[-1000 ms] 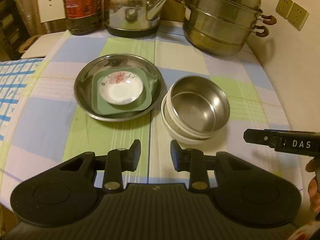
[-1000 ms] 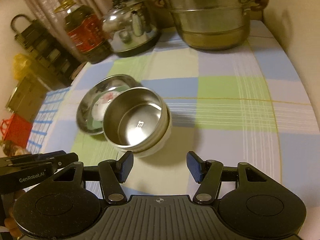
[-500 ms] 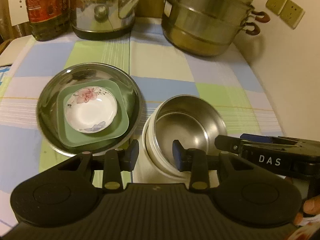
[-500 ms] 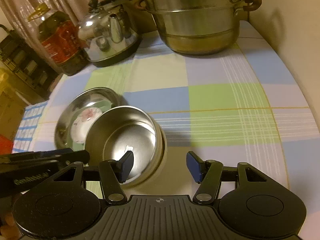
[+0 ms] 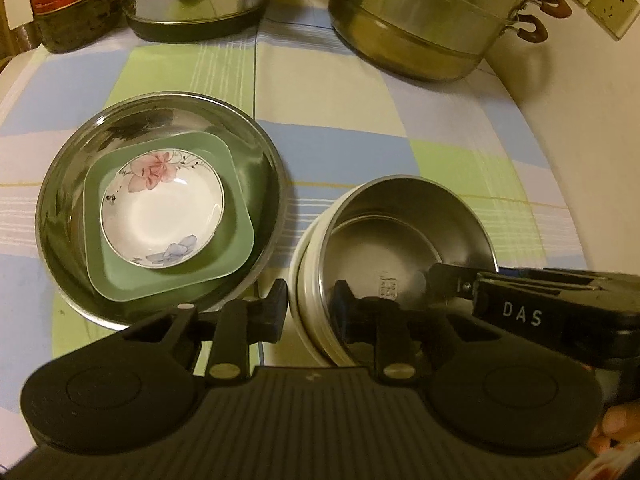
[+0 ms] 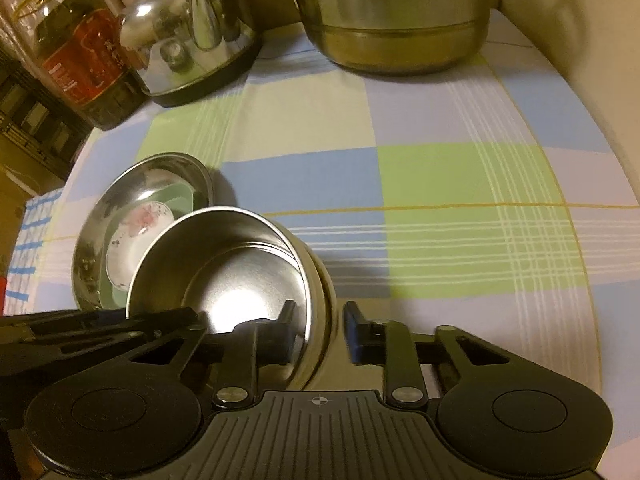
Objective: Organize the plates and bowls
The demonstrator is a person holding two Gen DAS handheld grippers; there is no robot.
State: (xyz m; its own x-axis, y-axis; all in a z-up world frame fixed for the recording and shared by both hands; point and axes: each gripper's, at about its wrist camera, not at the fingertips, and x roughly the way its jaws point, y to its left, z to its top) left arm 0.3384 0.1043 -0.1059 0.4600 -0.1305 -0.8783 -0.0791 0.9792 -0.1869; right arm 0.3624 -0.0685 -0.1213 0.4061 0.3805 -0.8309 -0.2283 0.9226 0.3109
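Three plates [image 5: 160, 184], two bowls [image 5: 400, 240]

The steel bowl [image 5: 404, 240] hides most of the white bowl [image 5: 298, 280] nested beneath it.

Dim yellowish light; glare inside the steel bowl [image 6: 236, 300]; fisheye-bent, soft edges.

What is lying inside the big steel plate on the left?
Inside the steel plate lies a green square dish, and a small flowered saucer sits on it. The plate's middle beneath them is hidden.
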